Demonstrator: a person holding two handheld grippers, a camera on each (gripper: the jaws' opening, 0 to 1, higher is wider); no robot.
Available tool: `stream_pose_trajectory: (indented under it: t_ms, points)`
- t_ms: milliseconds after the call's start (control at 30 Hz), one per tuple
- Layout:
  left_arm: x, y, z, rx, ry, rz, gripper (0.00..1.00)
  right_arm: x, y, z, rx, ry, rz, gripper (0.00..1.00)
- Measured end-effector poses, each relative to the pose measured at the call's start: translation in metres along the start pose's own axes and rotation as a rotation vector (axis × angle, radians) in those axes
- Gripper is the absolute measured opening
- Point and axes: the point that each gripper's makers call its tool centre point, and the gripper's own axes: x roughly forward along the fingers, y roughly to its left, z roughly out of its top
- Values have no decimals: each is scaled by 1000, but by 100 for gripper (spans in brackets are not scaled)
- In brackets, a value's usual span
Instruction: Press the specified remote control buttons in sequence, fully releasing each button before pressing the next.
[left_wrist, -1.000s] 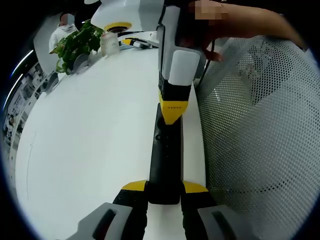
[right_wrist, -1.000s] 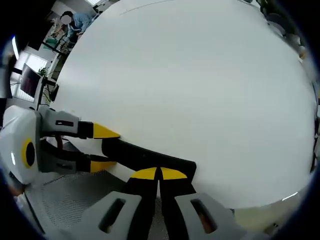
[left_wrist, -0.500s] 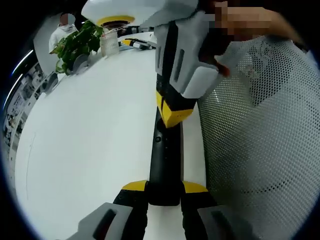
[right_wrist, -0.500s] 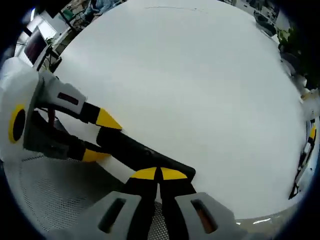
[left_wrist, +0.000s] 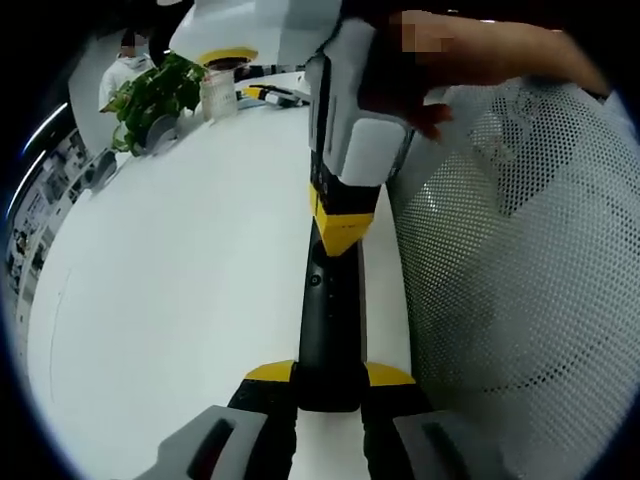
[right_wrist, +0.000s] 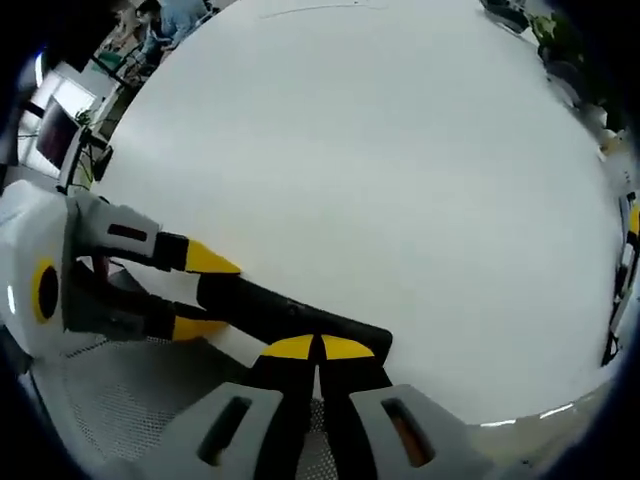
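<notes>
Remote control (left_wrist: 328, 310) lies along the white desk (left_wrist: 180, 260) edge; your left gripper (left_wrist: 330, 375) clamps its near end between the jaws, while your right gripper (right_wrist: 318, 348), jaws together, presses its far end.

Right gripper (left_wrist: 340, 222) rolled back upright on the remote (left_wrist: 328, 330).

Matt black plastic remote (left_wrist: 330, 320), smooth white table (left_wrist: 180, 260), perforated mesh chair (left_wrist: 520, 260).

Both grippers have white housings, grey-black arms and yellow-tipped fingers (left_wrist: 268, 372), with a yellow ring marking.
</notes>
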Motion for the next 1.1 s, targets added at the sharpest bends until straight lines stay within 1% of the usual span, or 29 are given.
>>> stream_pose_trajectory:
  t_ms: [67,200,367,500,633,800,1100]
  points:
    - [0,-2,1,-13,0,-5,23,-1,3,3,12,-16,19,0]
    - [1,-2,1,-10,4,0,23,0,9,7,9,-41,45,0]
    - [3,-4,4,-4,12,6,23,4,12,8,-41,-40,31,0]
    - [2,-4,3,3,17,7,23,7,17,8,-77,-40,38,0]
    - [2,-3,3,-8,11,2,23,10,18,10,-128,-60,13,0]
    - [2,-3,4,-13,15,0,23,10,18,11,-159,-67,-10,0]
    - [2,-3,4,-13,15,0,24,10,15,13,-124,-81,7,0]
